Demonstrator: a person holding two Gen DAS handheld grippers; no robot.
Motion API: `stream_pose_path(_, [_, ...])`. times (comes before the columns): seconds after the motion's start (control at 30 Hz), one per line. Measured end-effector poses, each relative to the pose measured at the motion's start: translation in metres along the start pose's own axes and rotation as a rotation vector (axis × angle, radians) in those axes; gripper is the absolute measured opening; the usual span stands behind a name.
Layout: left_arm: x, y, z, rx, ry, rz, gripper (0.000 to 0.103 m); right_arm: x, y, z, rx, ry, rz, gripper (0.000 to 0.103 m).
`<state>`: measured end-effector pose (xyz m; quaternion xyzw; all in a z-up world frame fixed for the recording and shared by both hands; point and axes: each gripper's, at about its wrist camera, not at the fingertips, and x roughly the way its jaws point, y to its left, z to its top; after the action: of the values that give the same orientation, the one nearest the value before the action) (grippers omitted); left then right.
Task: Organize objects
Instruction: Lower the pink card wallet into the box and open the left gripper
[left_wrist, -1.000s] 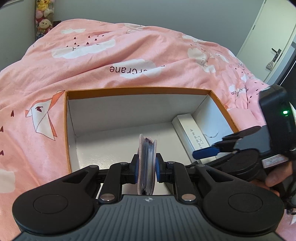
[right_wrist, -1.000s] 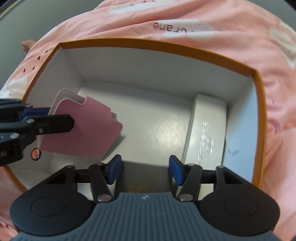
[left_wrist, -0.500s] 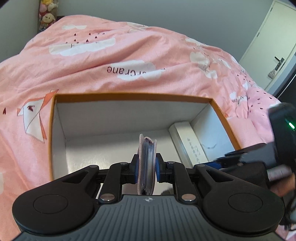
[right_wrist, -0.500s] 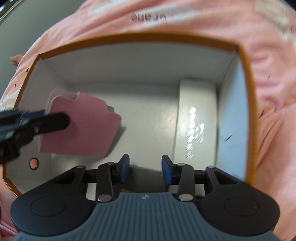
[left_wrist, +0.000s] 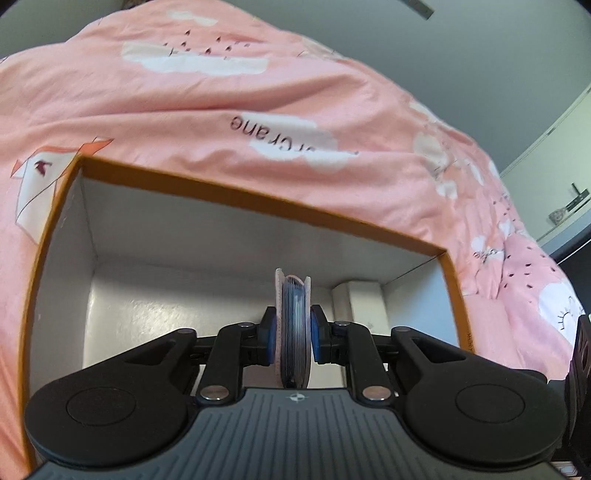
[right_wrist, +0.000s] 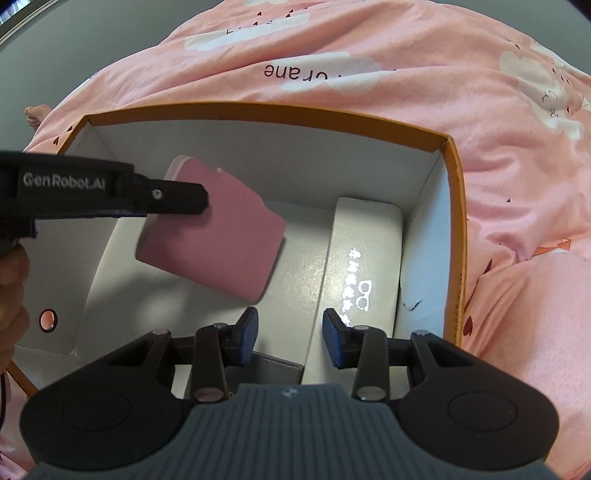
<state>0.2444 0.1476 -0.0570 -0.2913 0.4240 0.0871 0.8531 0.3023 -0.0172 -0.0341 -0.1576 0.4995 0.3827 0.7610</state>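
Observation:
My left gripper (left_wrist: 293, 338) is shut on a pink card holder (left_wrist: 293, 332) and holds it edge-on inside an orange-rimmed white box (left_wrist: 236, 195). In the right wrist view the holder (right_wrist: 218, 236) hangs tilted above the box floor, gripped at its upper left by the left gripper's finger (right_wrist: 173, 199). A white glasses case (right_wrist: 360, 266) lies along the box's right wall (right_wrist: 452, 236). My right gripper (right_wrist: 290, 332) is open and empty at the box's near edge, its jaws over the case's near end and a grey item (right_wrist: 273, 369).
The box sits on a bed with a pink cloud-print duvet (left_wrist: 221, 103). The box's left wall has a round hole (right_wrist: 48, 319). A door (left_wrist: 554, 192) stands at the far right. A hand (right_wrist: 11, 295) holds the left gripper.
The left gripper has carried the card holder lower and deeper into the box, tilting it. The right gripper has pulled back and up a little and stays open.

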Motion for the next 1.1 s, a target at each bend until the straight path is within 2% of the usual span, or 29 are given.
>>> stream_pose_path(0.17, [0.000, 0.008, -0.003, -0.024, 0.049, 0.067, 0.027, 0.000, 0.001, -0.004, -0.006, -0.006, 0.014, 0.041])
stream_pose_path(0.4, [-0.002, 0.019, -0.003, -0.111, 0.048, 0.026, 0.023, 0.007, 0.026, -0.004, -0.090, 0.032, 0.116, 0.041])
stream_pose_path(0.47, [-0.004, 0.017, -0.003, -0.114, 0.045, 0.010, 0.021, 0.012, 0.030, -0.002, -0.082, 0.053, 0.140, 0.037])
stream_pose_path(0.5, [-0.005, 0.017, -0.004, -0.120, 0.044, 0.000, 0.021, 0.016, 0.032, -0.001, -0.075, 0.063, 0.141, 0.029])
stream_pose_path(0.53, [-0.005, 0.016, -0.003, -0.123, 0.047, -0.008, 0.021, 0.020, 0.033, 0.000, -0.066, 0.073, 0.134, 0.023])
stream_pose_path(0.7, [-0.009, 0.019, -0.006, -0.125, 0.057, -0.010, 0.021, 0.030, 0.025, 0.009, 0.028, 0.077, 0.117, 0.017])
stream_pose_path(0.77, [-0.006, 0.024, -0.008, -0.159, 0.082, -0.034, 0.021, 0.031, 0.023, 0.011, 0.045, 0.069, 0.095, 0.016])
stream_pose_path(0.9, [0.005, 0.026, -0.015, -0.207, 0.149, -0.062, 0.021, 0.034, 0.015, 0.015, 0.094, 0.053, 0.043, 0.008])
stream_pose_path(0.97, [0.014, 0.026, -0.019, -0.231, 0.184, -0.076, 0.022, 0.030, 0.009, 0.017, 0.122, 0.019, 0.027, 0.008])
stream_pose_path(1.03, [0.022, 0.028, -0.023, -0.262, 0.229, -0.093, 0.023, 0.027, 0.004, 0.020, 0.140, -0.004, 0.018, 0.008])
stream_pose_path(1.1, [0.026, 0.027, -0.026, -0.258, 0.247, -0.099, 0.031, 0.024, 0.002, 0.023, 0.148, -0.015, 0.019, 0.008])
